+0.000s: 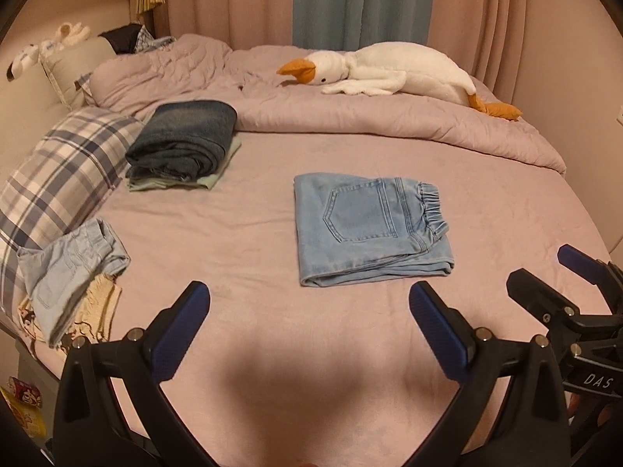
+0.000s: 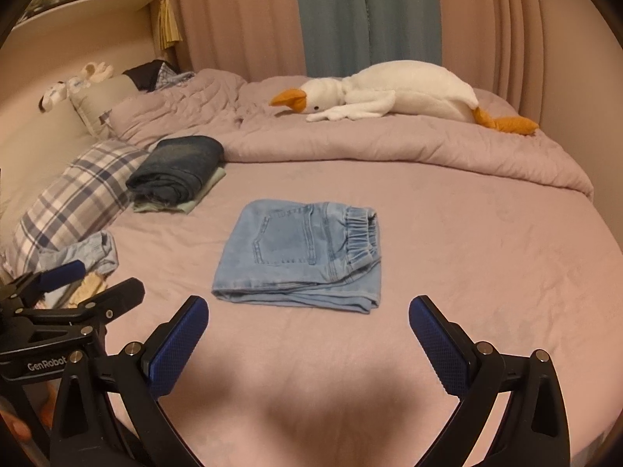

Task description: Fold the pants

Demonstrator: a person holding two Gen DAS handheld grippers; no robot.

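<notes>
Both my left gripper (image 1: 309, 297) and right gripper (image 2: 307, 311) hang released above the bed sheet (image 1: 506, 210), nothing between the pads. The folded light pants (image 2: 300, 258) lie ahead, unobstructed. A dark folded stack (image 1: 183, 144) sits near the plaid pillow (image 1: 62, 171); the goose toy (image 1: 393, 68) lies on the duvet (image 2: 389, 148).

Support surface: bed with pink sheet (image 1: 350, 330). Landmark: folded light-blue jeans (image 1: 370, 229), flat near the sheet's centre, back pocket up, elastic waistband toward the right. Left and beyond the jeans: stack of folded dark denim (image 1: 183, 140) on a pale green garment. Left and nearer: crumpled light denim piece (image 1: 70, 268) on a plaid pillow (image 1: 58, 179). Beyond the jeans: bunched pink duvet (image 1: 389, 124) carrying a white goose plush (image 1: 397, 70)
</notes>
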